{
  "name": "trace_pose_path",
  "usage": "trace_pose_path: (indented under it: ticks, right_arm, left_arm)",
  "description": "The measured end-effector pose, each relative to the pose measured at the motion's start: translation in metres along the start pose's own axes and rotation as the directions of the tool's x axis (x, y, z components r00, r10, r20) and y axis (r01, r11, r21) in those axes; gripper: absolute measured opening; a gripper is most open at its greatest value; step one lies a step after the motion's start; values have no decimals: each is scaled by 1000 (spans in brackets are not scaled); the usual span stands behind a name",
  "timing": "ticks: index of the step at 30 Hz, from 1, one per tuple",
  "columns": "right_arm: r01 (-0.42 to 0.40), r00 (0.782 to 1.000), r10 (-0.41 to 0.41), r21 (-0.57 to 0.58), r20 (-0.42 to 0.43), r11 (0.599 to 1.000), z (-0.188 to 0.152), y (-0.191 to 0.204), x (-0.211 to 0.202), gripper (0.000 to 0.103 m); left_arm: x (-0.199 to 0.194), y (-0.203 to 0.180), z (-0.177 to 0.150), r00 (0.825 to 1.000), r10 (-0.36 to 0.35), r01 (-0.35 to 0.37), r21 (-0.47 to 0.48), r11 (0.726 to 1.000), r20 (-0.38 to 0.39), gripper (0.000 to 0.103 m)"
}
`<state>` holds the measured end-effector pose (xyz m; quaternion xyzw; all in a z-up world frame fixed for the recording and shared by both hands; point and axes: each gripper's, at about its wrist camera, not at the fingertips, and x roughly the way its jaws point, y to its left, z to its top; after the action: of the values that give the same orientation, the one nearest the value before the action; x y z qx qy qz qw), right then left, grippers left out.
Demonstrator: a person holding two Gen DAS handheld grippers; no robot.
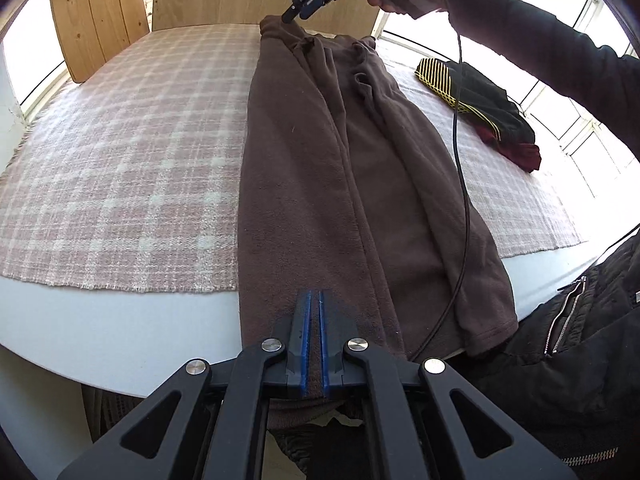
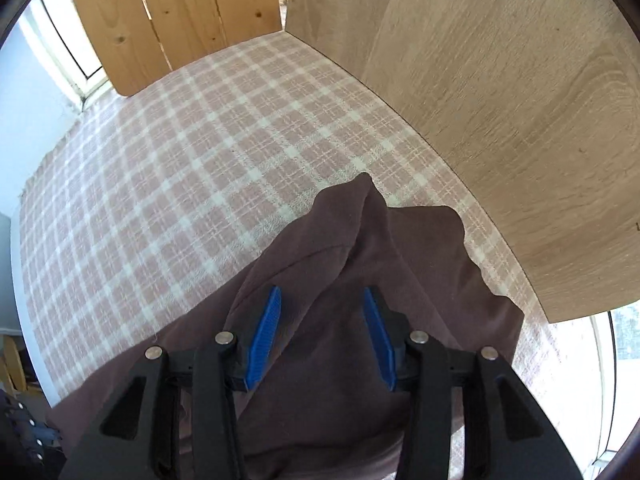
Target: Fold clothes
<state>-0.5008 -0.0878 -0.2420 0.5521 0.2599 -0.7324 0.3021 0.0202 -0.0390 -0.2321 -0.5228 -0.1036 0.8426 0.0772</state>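
A long brown fleece garment (image 1: 320, 180) lies lengthwise down the plaid blanket (image 1: 120, 160), its near end hanging over the table edge. My left gripper (image 1: 315, 292) is shut on that near hem, with brown cloth pinched between the blue pads. At the far end, a hand holds my right gripper (image 1: 294, 14) just above the garment's bunched far tip. In the right wrist view the right gripper (image 2: 322, 294) stands open over the brown garment (image 2: 360, 248). Its blue pads (image 2: 264, 336) are well apart and the cloth lies below them, not pinched.
A pile of black, yellow-striped and dark red clothes (image 1: 480, 112) lies on the blanket to the right. Wooden panels (image 2: 500, 100) stand close behind the far end. A black cable (image 1: 462, 200) hangs across the garment. A person's black zipped jacket (image 1: 580, 340) is at the near right.
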Motion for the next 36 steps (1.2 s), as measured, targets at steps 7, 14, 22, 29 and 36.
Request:
trace_pose_path:
  ticks: [7,14,22,29,36]
  right_arm:
    - [-154,982,166,119,-90,981,13,-17,37,5]
    - [-103,988,114,102,-102,989,1,-34,36,21]
    - [-132,986,125,63,112,989,8,-9,-25,21]
    - [-36,999,35,76,7,996,24,4,31,1]
    - [-57,998,51,149,43,987,23,-18,25,0]
  left_arm:
    - [17,9,0,998,-54,54,-26,998,-19,3]
    - [16,14,0,997,-80,79,-37,996,-21,4]
    - [15,15,2,997,-75,74,-33,997,-25,4]
    - [14,17,2,997,-75,74,-33,997,-22,4]
    - [14,18,3,997,-78,77,-39,996,-17,4]
